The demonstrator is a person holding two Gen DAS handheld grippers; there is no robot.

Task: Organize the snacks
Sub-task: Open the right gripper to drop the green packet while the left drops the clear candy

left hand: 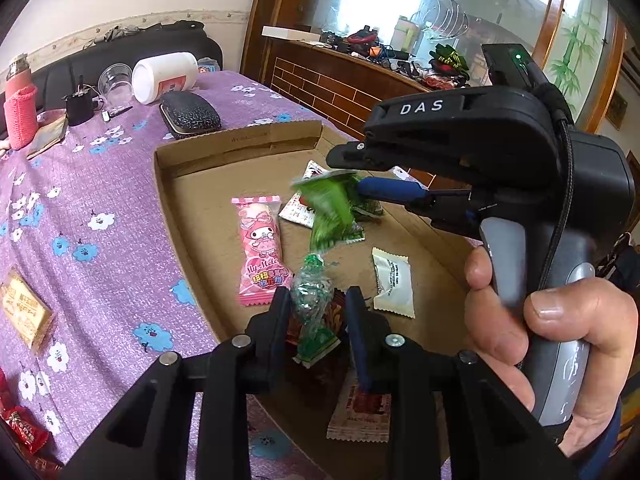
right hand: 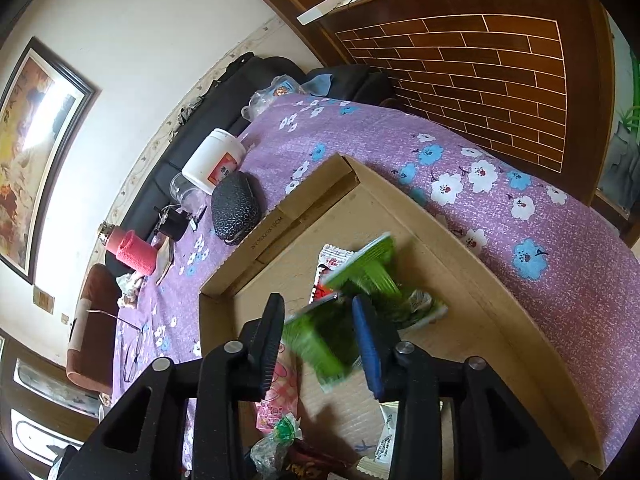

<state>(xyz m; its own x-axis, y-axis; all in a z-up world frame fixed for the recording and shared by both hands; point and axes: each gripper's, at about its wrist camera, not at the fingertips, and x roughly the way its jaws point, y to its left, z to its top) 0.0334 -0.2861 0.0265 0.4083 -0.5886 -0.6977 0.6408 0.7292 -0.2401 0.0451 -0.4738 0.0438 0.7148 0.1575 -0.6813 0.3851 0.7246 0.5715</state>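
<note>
A shallow cardboard tray (left hand: 240,148) lies on the purple flowered tablecloth and holds snacks. My left gripper (left hand: 318,304) is open, its fingers either side of a clear green-ended candy (left hand: 312,292) above the tray's near end. My right gripper (left hand: 348,178) is open over the tray's middle; a blurred green snack packet (left hand: 332,216) hangs just below its fingertips, loose between the open fingers in the right wrist view (right hand: 320,344). Another green packet (right hand: 416,304) lies beneath. A pink My Melody packet (left hand: 260,252) and a white packet (left hand: 394,284) lie in the tray.
A red-and-white packet (left hand: 296,208) lies under the green ones, a pink-brown one (left hand: 360,412) at the near end. On the cloth: black case (left hand: 190,114), white jar (left hand: 164,76), plastic cup (left hand: 114,82), pink bottle (left hand: 18,112), gold box (left hand: 24,312), red snacks (left hand: 24,428).
</note>
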